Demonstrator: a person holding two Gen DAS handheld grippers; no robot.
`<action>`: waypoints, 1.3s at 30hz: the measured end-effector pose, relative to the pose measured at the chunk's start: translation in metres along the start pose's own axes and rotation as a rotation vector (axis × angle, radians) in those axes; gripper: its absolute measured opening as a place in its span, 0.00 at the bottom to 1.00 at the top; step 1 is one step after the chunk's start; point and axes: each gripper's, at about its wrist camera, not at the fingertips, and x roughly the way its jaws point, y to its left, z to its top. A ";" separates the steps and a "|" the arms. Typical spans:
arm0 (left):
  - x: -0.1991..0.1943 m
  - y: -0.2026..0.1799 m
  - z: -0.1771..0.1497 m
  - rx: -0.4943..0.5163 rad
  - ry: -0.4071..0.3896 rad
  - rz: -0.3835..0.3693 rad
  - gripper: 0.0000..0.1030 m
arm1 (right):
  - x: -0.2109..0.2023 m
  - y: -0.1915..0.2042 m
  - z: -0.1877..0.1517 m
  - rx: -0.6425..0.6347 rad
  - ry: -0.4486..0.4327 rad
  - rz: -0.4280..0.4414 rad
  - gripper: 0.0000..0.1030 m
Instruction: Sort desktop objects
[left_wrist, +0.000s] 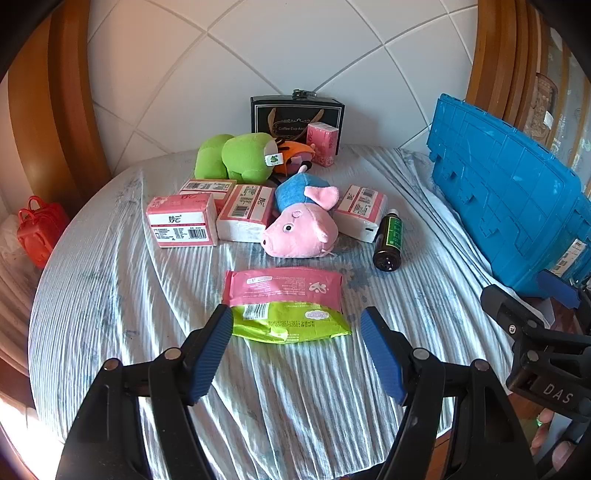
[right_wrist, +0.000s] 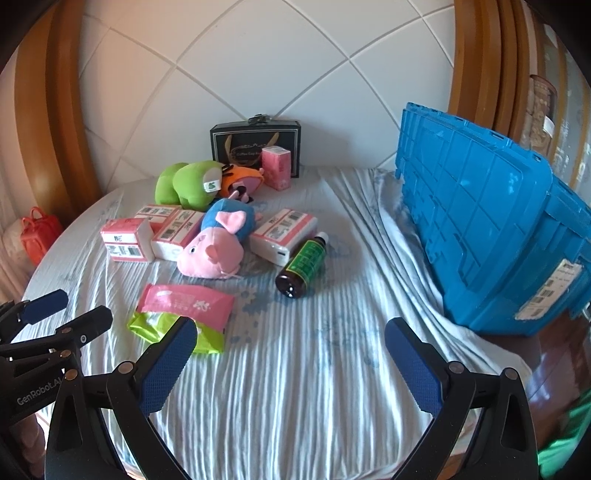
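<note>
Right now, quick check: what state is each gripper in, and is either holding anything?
Left gripper: open, holding nothing, just short of the green wipes pack.
Right gripper: open, holding nothing, above the striped cloth.

You cannot see most of the orange plush (left_wrist: 295, 155), hidden behind the green plush (left_wrist: 236, 157); the blue crate (right_wrist: 498, 236) runs past the frame's right edge; package print stays unreadable.

Both wrist views look forward, side by side, sharing the cluttered table (left_wrist: 110, 295).
</note>
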 end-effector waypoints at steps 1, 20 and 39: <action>0.002 0.000 0.000 -0.005 0.008 0.001 0.69 | 0.002 0.000 -0.001 0.000 0.004 0.002 1.00; 0.082 0.013 -0.018 -0.197 0.220 0.096 0.69 | 0.081 -0.042 0.007 -0.034 0.137 0.064 1.00; 0.182 -0.020 -0.025 -0.411 0.385 0.351 0.69 | 0.200 -0.093 0.032 -0.252 0.320 0.230 1.00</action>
